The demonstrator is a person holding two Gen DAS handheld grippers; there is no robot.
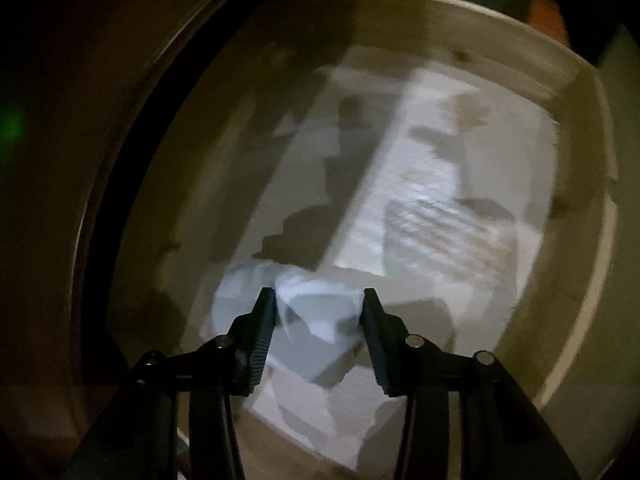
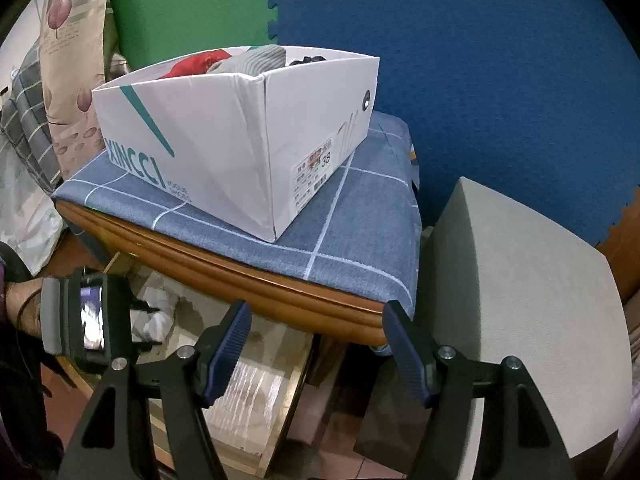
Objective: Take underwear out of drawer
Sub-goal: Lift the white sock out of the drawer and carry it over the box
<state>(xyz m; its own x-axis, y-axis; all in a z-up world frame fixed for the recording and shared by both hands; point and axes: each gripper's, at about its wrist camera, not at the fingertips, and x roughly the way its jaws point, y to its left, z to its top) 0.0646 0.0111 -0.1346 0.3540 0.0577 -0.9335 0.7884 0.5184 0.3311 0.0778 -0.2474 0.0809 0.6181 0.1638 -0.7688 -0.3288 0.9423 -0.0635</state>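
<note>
- Your left gripper is over the open wooden drawer, and its jaws are clamped on a bunched piece of pale underwear.
- The underwear sits between the two jaws, just above the drawer's white-lined floor, near the drawer's near end. It is crumpled and blurred, so you cannot tell its long axis or which way it points.
- More pale folded cloth lies further back in the drawer.
- Your right gripper is in front of the drawer, its jaws apart with nothing between them.
- In the right wrist view, the left gripper is over the drawer, with the pale underwear at its tip.
- Above the drawer, a blue checked cloth covers the surface, and a white shoebox stands on it.
- A grey block stands to the right of the drawer.
</note>
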